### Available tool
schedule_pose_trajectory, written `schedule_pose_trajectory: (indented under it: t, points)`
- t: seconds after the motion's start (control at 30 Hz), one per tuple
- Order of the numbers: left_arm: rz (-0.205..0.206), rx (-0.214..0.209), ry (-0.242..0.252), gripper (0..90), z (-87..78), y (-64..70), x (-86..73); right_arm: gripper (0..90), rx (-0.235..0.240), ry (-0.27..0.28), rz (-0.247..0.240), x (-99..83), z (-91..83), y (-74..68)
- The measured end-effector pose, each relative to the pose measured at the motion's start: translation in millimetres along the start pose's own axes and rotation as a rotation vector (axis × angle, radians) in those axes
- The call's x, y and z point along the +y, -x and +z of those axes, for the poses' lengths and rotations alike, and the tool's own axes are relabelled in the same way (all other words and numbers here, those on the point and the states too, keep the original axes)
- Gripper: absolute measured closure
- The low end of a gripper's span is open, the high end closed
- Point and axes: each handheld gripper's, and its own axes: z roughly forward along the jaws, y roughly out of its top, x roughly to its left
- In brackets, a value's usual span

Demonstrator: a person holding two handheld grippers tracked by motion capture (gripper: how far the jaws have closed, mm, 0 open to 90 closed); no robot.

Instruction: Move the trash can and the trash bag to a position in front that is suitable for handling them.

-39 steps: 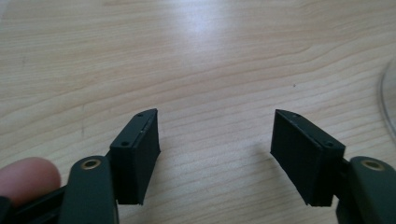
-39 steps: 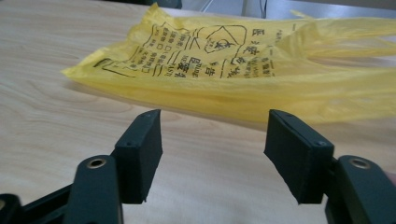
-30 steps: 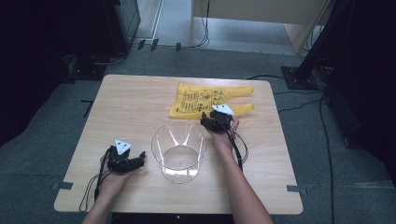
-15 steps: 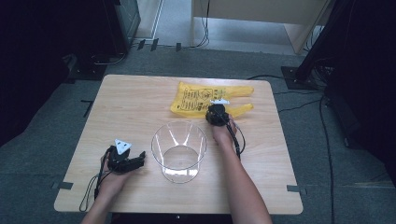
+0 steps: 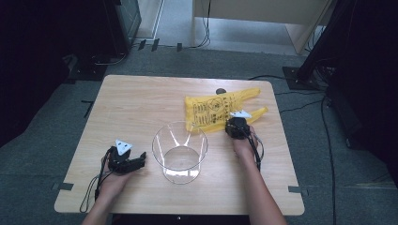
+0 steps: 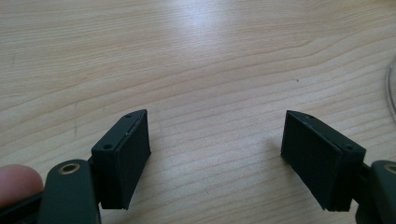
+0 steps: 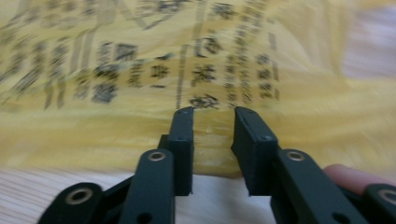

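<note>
On the far right part of the worktop (image 5: 141,101), the yellow plastic bag (image 5: 213,108) lies flat with its printed side up and its handles trailing toward the right edge. Your right tongs (image 7: 212,135) sit at the bag's near edge with the jaws narrowed to a slim gap, a fold of yellow film between them. The jaws do not look fully pinched on it yet, so I judge you are about to take hold there; a near-edge grip should let you lift the bag without dragging it across the wood.

Your left tongs (image 6: 215,154) rest low on bare wood with the jaws spread wide and nothing between them, probably waiting to take the bag's other side.

The clear plastic bin (image 5: 179,151) stands upright between your hands, mouth up, likely so the bag can line it.
</note>
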Motion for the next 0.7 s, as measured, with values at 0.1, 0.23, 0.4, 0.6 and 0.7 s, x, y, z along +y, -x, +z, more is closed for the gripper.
schedule_pose_trajectory:
  t: [0.1,0.23,0.4,0.6,0.7]
  points:
    - [0.000,0.001,0.000,23.2,0.1,0.1,0.0,58.8,-0.049,0.005,0.056,-4.0,-10.9,9.0]
    - [-0.001,0.002,0.000,23.2,0.3,0.3,0.3,53.5,-0.039,0.078,0.074,4.5,-27.4,1.5]
    - [-0.001,0.002,-0.001,23.2,0.3,0.3,0.3,43.1,0.057,0.112,0.065,17.5,-28.0,-37.0]
    - [-0.008,-0.004,0.001,23.3,-0.4,-0.5,-0.1,41.5,0.081,0.032,-0.002,12.5,-5.3,-73.0]
    - [-0.008,-0.005,0.001,23.3,-0.5,-0.7,-0.1,40.1,0.077,-0.027,-0.031,6.1,0.0,-74.7]
